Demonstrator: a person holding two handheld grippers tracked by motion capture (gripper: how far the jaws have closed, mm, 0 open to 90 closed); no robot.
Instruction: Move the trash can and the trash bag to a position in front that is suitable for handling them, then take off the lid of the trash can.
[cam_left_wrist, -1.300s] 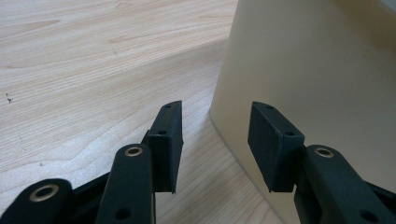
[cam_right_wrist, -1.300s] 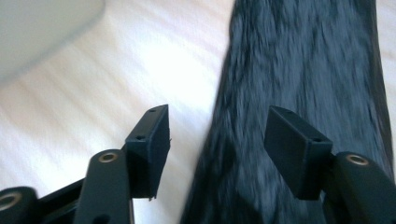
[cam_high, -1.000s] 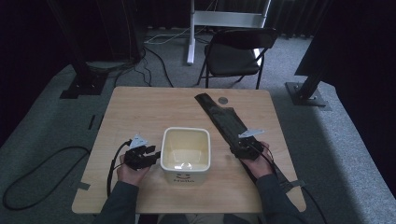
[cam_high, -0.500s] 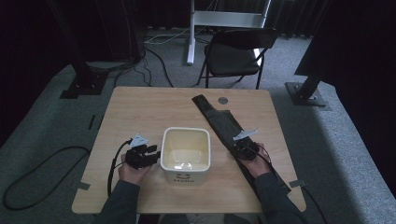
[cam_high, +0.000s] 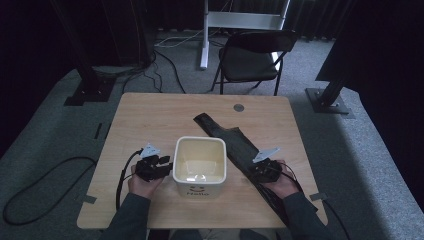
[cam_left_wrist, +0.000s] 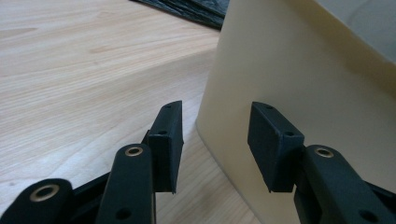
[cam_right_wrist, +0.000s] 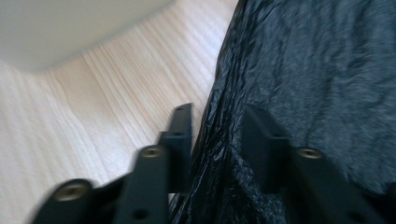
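A cream square bin stands open-topped at the middle of the wooden table. A long black plastic bag lies flat, running diagonally from the table's middle to its near right edge. My left gripper is beside the bin's left wall and open. The cream wall is just ahead of my left gripper. My right gripper rests low on the bag and is open. One jaw is over the wood and the other over the black bag, whose crumpled edge lies between them at my right gripper.
A small round grey disc sits near the table's far edge. A black folding chair stands beyond the table. Metal stand bases sit on the grey carpet at either side. A black cable loops on the floor at left.
My right gripper has shifted slightly toward the near edge along the black bag. The left gripper and the bin have stayed where they were.
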